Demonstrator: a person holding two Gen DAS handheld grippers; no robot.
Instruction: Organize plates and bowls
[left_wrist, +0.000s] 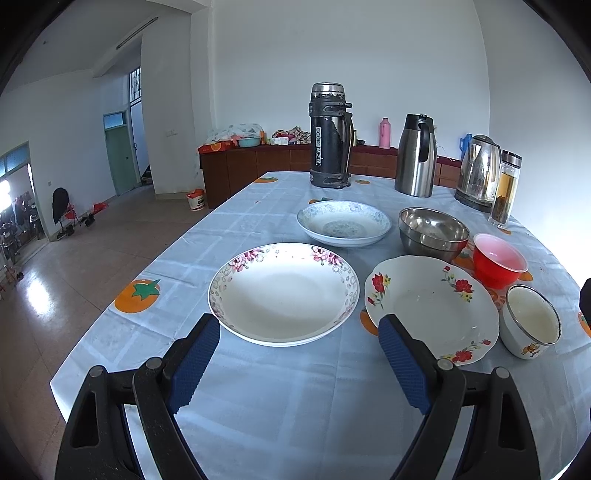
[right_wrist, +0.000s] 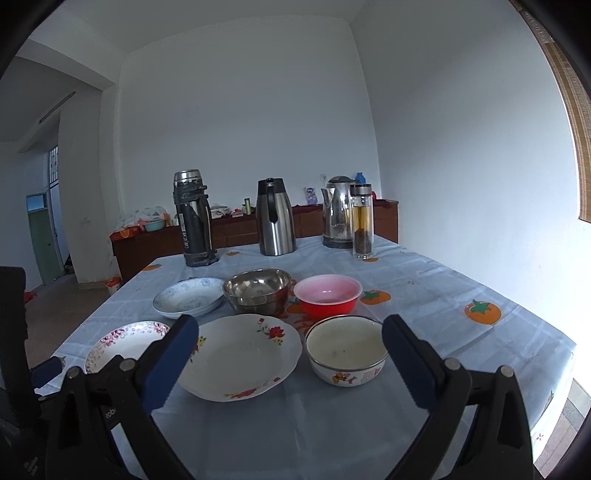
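On the pale blue tablecloth (left_wrist: 314, 398) lie three plates: a pink-flowered plate (left_wrist: 283, 292), a red-flowered plate (left_wrist: 432, 306) and a blue-patterned plate (left_wrist: 343, 222) behind. To the right stand a steel bowl (left_wrist: 433, 233), a red bowl (left_wrist: 499, 259) and a white enamel bowl (left_wrist: 530, 320). My left gripper (left_wrist: 300, 334) hovers open just in front of the pink-flowered plate, nothing between its blue pads. My right gripper (right_wrist: 290, 338) is open too, in front of the red-flowered plate (right_wrist: 240, 356) and the enamel bowl (right_wrist: 345, 349). The steel bowl (right_wrist: 256, 290) and red bowl (right_wrist: 327, 295) sit farther back.
At the table's far end stand a black thermos (left_wrist: 330, 136), a steel jug (left_wrist: 415, 155), an electric kettle (left_wrist: 478, 171) and a glass tea bottle (left_wrist: 506, 188). The table's left edge drops to a tiled floor (left_wrist: 74, 280). A wall runs along the right side (right_wrist: 480, 184).
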